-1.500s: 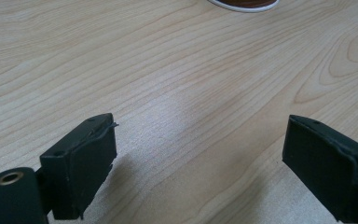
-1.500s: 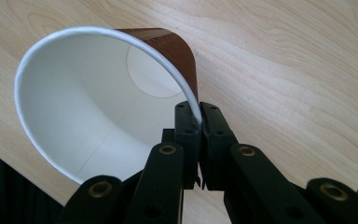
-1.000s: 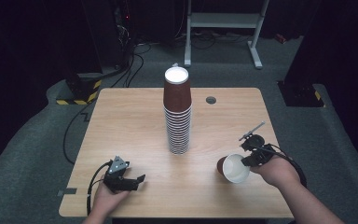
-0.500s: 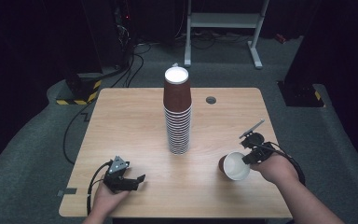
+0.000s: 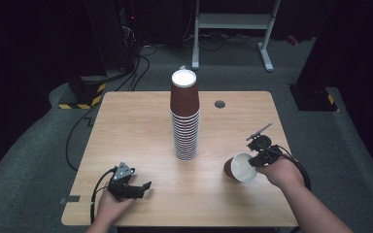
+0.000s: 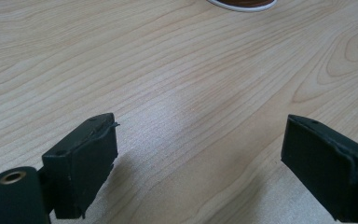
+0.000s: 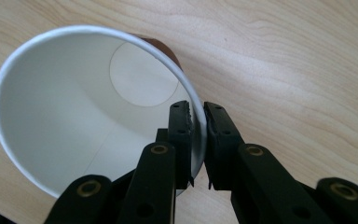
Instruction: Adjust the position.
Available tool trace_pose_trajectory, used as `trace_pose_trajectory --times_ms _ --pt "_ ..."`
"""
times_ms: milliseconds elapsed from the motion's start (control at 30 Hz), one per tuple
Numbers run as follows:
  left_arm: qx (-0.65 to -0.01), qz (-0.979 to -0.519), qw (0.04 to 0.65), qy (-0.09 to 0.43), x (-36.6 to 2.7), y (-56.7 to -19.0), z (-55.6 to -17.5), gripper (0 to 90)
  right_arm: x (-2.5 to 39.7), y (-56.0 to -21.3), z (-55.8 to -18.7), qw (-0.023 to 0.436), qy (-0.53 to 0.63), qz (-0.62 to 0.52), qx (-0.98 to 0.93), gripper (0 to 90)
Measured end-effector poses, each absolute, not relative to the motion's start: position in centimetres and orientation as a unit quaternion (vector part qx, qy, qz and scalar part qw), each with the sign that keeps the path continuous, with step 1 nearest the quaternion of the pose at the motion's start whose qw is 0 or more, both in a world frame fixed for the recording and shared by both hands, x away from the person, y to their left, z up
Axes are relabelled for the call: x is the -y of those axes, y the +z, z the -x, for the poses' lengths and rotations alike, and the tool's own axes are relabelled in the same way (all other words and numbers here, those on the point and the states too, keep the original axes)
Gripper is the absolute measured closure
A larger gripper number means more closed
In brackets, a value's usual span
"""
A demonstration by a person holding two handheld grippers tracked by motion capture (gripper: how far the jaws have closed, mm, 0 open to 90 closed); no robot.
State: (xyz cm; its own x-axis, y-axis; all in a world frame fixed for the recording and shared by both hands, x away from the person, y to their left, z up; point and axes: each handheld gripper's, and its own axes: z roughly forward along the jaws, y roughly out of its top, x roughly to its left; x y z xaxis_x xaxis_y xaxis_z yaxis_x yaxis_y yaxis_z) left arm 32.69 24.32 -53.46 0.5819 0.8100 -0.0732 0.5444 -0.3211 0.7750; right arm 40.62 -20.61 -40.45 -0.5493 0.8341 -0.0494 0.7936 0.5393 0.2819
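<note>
At the near right of the table (image 5: pixel 141 126), my right gripper (image 7: pixel 197 122) pinches a tilted paper cup (image 7: pixel 74 107) by its rim, likely bound for the central cup stack (image 5: pixel 185 119), while my left gripper (image 5: pixel 135 187) rests spread wide and empty.

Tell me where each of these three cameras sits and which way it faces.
High view: above the person's side, looking forward and down at the wooden table; both forearms enter below.
Left gripper view: on the left gripper, along its open fingers, over tabletop.
Right gripper view: on the right gripper, into the brown paper cup it pinches.
Shared: high view also shows that cup.
</note>
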Motion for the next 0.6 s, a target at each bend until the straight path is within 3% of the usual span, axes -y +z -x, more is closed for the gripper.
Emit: trace_pose_trajectory --times_ms 600 --pt "-0.424 -0.797 0.396 0.168 -24.3 -53.5 -32.7 11.2 20.6 -38.9 -40.9 0.116 0.164 -0.482 -0.853 59.1"
